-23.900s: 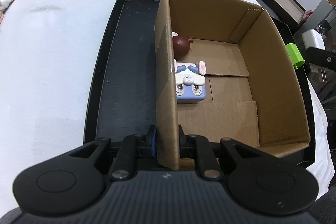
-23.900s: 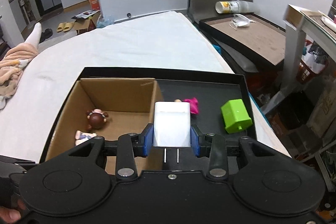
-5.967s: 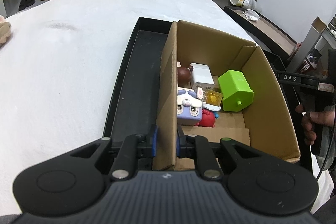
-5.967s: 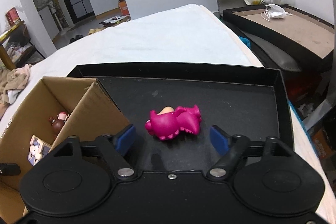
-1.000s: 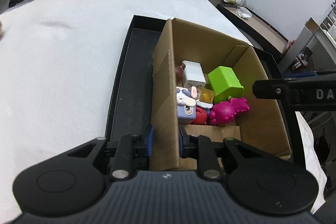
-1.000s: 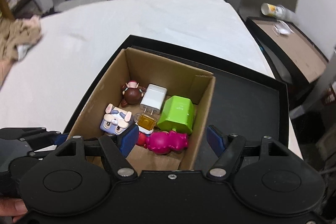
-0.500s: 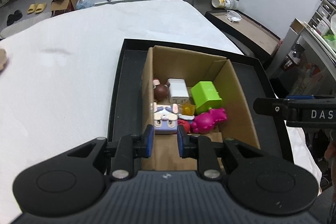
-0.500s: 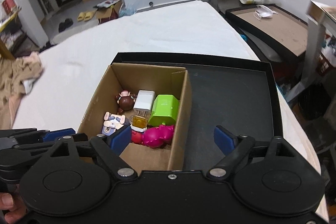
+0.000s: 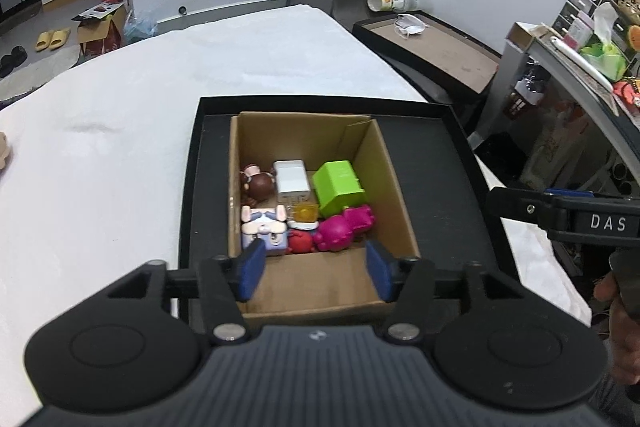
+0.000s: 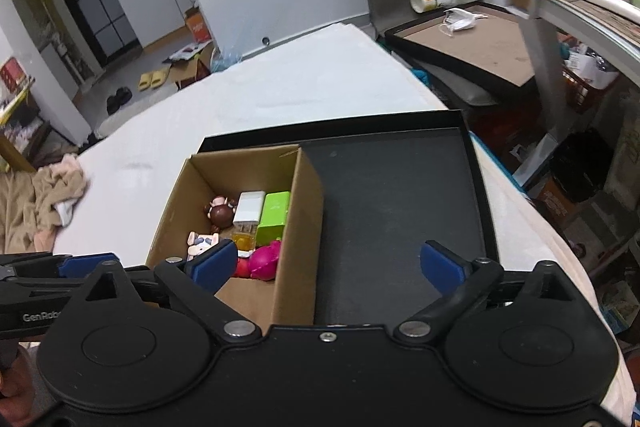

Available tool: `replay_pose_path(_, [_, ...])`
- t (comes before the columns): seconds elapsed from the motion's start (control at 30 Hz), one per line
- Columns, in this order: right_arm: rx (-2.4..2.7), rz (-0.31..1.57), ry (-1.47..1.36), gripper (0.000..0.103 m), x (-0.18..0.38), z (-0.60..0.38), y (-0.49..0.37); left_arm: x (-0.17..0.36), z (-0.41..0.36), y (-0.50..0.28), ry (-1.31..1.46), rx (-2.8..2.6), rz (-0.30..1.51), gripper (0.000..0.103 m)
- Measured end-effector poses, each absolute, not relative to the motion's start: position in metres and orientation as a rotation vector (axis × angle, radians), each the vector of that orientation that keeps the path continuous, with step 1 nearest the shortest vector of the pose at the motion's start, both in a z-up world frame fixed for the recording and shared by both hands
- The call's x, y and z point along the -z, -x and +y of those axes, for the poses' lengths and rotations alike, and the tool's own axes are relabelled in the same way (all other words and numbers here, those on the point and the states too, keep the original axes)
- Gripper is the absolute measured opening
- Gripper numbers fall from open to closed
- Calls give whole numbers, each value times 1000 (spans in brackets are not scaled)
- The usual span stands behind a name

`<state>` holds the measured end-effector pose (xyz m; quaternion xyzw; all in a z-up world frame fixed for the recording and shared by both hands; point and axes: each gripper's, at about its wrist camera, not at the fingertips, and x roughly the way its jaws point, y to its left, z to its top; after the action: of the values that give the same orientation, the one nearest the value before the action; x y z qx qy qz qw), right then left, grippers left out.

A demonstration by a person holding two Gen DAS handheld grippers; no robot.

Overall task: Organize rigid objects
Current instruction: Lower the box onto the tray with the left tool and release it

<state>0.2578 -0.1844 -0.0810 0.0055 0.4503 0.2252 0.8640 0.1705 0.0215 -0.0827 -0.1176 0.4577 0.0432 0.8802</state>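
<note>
A cardboard box [image 9: 394, 183] [image 10: 298, 227] stands in the left half of a black tray [image 9: 440, 163] [image 10: 396, 195]. It holds a green block [image 9: 338, 183] [image 10: 274, 213], a white charger [image 9: 292, 177] [image 10: 249, 206], a magenta toy [image 9: 344, 229] [image 10: 265, 259], a brown figurine [image 9: 256, 183] [image 10: 222, 213], a bunny cube [image 9: 265, 227] [image 10: 202, 241], a yellow piece [image 9: 305, 213] and a red toy [image 9: 300, 242]. My left gripper [image 9: 316, 270] hovers above the box's near wall, its jaws opening with nothing between them. My right gripper [image 10: 326, 263] hangs above the box's right wall and the bare tray, jaws opening wide and holding nothing.
The tray lies on a white-covered table [image 9: 120, 131]. A second tray with a face mask [image 9: 410, 23] and a cup [image 9: 390, 1] stands beyond, and cluttered shelves [image 9: 592, 43] at right. A hand [image 9: 618, 311] holds the right gripper at the edge of the left wrist view.
My left gripper let go of the box's left wall, rose and opened. My right gripper drew back to the right, away from over the box, opening wider. The magenta toy stays in the box.
</note>
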Motion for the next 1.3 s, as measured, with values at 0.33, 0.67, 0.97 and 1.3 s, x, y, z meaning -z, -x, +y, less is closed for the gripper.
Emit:
replay_pose_path(0.33, [-449, 906, -55, 103, 60, -216, -252, 56, 7, -163, 231, -90, 946, 88])
replay_pose_path(0.67, [-414, 881, -47, 103, 39, -226, -230, 35, 1, -143, 231, -80, 918, 102])
replay_pose_path(0.97, [-422, 853, -39, 103, 13, -226, -196, 15, 0, -113, 219, -74, 876, 103])
replay_pose_path(1.3, [-436, 822, -13, 103, -16, -219, -151, -7, -7, -68, 197, -85, 818, 103])
